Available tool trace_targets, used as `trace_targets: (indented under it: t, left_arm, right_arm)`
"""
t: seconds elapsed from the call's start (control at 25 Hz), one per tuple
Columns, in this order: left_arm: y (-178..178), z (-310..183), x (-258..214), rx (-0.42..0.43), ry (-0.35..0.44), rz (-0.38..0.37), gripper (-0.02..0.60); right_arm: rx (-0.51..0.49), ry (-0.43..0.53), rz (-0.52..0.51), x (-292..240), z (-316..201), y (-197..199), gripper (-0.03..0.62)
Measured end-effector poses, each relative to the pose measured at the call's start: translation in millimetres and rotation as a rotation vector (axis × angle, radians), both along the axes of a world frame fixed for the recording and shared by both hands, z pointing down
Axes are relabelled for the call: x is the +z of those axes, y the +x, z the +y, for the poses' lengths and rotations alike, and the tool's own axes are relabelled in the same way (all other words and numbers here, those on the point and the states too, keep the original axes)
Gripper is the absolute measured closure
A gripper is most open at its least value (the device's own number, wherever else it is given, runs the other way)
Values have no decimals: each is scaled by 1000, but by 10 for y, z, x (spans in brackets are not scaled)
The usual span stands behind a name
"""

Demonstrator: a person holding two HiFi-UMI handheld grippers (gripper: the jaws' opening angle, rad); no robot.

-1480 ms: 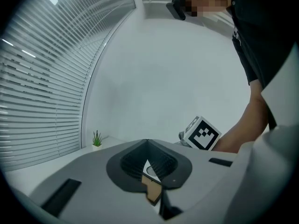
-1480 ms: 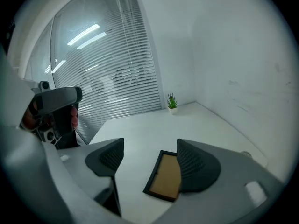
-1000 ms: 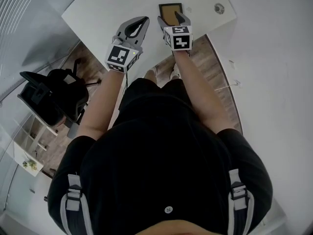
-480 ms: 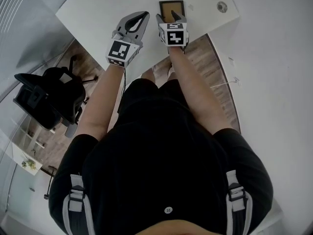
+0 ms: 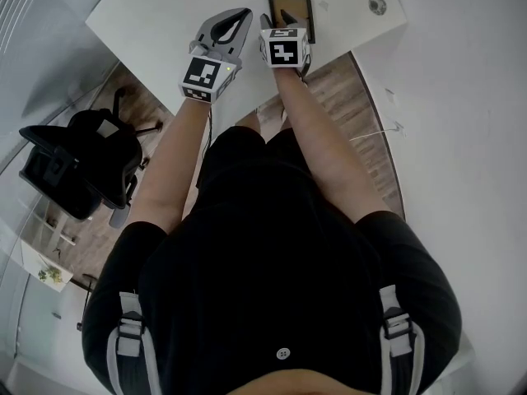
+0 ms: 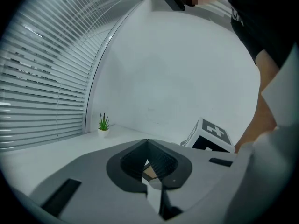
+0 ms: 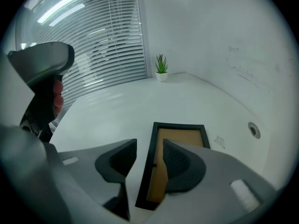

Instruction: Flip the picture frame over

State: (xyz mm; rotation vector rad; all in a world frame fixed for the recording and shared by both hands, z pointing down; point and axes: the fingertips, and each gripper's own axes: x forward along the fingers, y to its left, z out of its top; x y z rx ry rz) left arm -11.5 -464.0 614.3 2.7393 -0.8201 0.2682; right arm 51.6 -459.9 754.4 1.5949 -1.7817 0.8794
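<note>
The picture frame (image 5: 295, 6) lies flat on the white table (image 5: 165, 15), its brown backing up inside a black border (image 7: 180, 139). My right gripper (image 5: 284, 20) points steeply down over the frame's near left part. Its jaws are closing with the frame's left border between them (image 7: 149, 146); a gap still shows on the left side, so no pad presses. My left gripper (image 5: 243, 15) hovers just left of the frame with its jaws shut (image 6: 148, 144) and nothing held. It shows at the left of the right gripper view (image 7: 42, 64).
A small potted plant (image 7: 161, 69) stands at the table's far end by the blinds. A round cable grommet (image 5: 377, 5) sits right of the frame. A black office chair (image 5: 74, 167) stands on the wooden floor to the left, below the table's edge.
Both grippers have come down toward the table. The right one tipped further down and its jaws narrowed around the frame's left border. The frame has not moved.
</note>
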Motion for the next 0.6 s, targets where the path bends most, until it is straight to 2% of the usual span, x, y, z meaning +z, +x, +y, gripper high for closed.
trace_targets:
  t: [0.28,0.48,0.6]
  left_arm:
    - [-150,-20,31,-18,-17,11,574]
    - [-232,2,43,-25,-25,9,574]
    - [-284,-7,7,-35,-22,17,574]
  right_arm:
    - [14,-30,40,115,21,-28,447]
    - [28,-48,95,180,41,5,511]
    - [38,-50,103,181,25,1,519]
